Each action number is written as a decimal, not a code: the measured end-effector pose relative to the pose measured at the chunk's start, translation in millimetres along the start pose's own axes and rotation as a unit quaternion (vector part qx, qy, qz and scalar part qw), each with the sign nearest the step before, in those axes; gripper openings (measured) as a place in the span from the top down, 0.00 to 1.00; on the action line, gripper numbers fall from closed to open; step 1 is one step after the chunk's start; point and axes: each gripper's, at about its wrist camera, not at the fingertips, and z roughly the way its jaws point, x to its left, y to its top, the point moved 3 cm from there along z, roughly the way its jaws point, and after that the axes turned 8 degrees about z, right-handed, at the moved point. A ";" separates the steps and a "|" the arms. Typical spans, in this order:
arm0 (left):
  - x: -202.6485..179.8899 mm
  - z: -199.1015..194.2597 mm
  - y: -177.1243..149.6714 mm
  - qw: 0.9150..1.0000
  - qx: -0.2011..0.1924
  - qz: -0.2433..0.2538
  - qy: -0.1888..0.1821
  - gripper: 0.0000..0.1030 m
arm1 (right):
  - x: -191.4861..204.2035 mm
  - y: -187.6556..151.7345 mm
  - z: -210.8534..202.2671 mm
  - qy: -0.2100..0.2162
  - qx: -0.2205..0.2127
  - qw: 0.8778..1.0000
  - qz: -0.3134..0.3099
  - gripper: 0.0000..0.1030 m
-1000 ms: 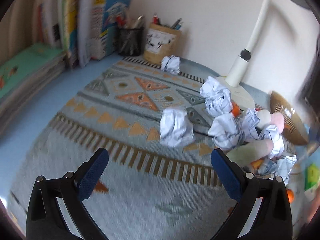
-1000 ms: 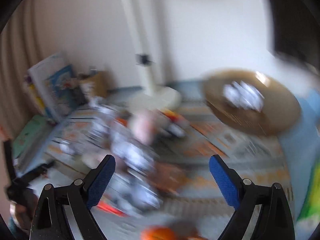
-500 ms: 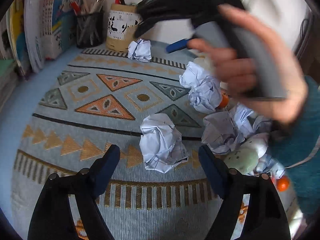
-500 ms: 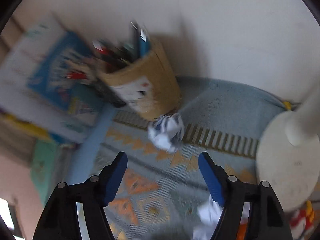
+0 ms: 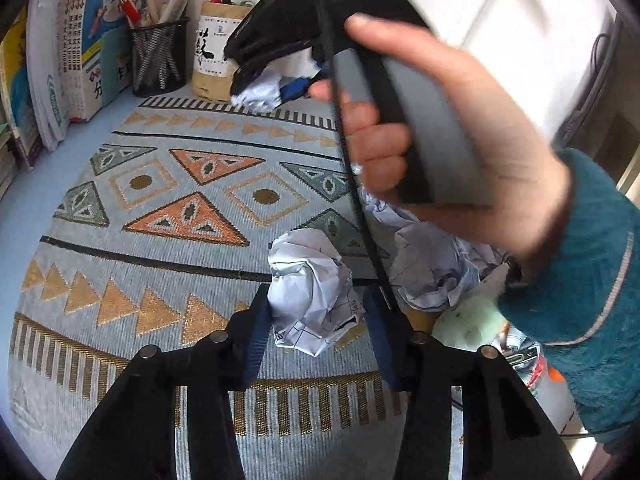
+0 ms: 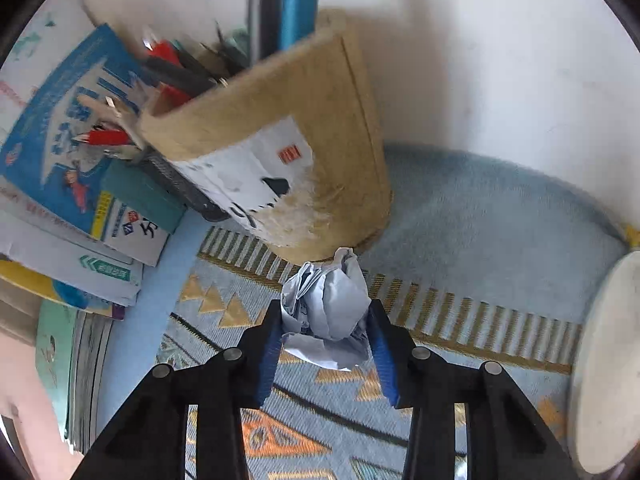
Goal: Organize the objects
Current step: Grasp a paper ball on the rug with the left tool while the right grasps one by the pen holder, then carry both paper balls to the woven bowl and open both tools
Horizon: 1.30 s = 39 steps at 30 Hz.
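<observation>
The left gripper (image 5: 316,334) has just been closing and its 2 blue pads now sit against both sides of a crumpled paper ball (image 5: 310,290), pinching it right where it lies on the patterned rug (image 5: 168,200). Over on the right gripper (image 6: 324,344), same deal: the jaws have just been closing and they're squeezed onto a second paper ball (image 6: 326,310), which sits on the striped edge of the rug, just in front of the tan pen holder (image 6: 296,152), maybe touching its base, hard to say.

From the left wrist view the person's right hand (image 5: 432,144) shows up big, wrapped around the grey handle of that right gripper, with a teal sleeve (image 5: 592,288) behind it. Under the hand there's a pile of more crumpled paper (image 5: 432,264), just beside the ball the left gripper has.

Further back, a black mesh pen cup (image 5: 158,60) stands next to the tan holder by the wall, and a row of books (image 5: 92,32) leans at the left. In the right wrist view a white round lamp base (image 6: 604,360) sits at the right edge.
</observation>
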 end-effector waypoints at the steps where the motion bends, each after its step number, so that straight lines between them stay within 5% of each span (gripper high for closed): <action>1: -1.1 -3.1 -0.5 1.000 -0.007 0.002 -0.003 0.60 | -1.8 -0.2 -9.8 -0.001 -0.006 1.000 0.005 0.61; 10: -21.4 -61.6 -5.2 0.997 -0.072 0.005 -0.021 0.60 | -27.9 -29.0 -151.9 0.080 -0.043 0.995 0.041 0.61; 18: -77.8 -107.9 4.2 0.991 -0.119 0.028 -0.054 0.60 | -95.1 -118.7 -290.7 0.108 -0.111 0.987 0.038 0.61; 21: -106.6 -111.0 3.2 0.990 -0.124 0.047 -0.057 0.60 | -142.7 -181.8 -329.0 0.096 -0.146 0.984 0.042 0.60; 26: -142.6 -85.8 -2.1 0.989 -0.103 0.048 -0.092 0.60 | -226.1 -271.6 -356.3 -0.023 -0.201 0.978 0.042 0.60; 28: -156.9 -72.3 -6.7 0.989 -0.083 0.060 -0.103 0.60 | -254.2 -297.6 -341.0 -0.085 -0.211 0.972 0.053 0.60; 31: -180.4 -58.1 -8.3 0.989 -0.065 0.088 -0.095 0.60 | -295.0 -324.0 -321.4 -0.108 -0.190 0.971 0.092 0.60; 35: -212.5 -50.5 21.5 0.986 -0.061 0.123 -0.097 0.60 | -322.2 -323.0 -330.4 -0.075 -0.193 0.968 0.141 0.60; 39: -251.7 -42.2 77.4 0.982 -0.073 0.154 -0.084 0.60 | -326.4 -294.4 -371.8 -0.097 -0.232 0.957 0.146 0.60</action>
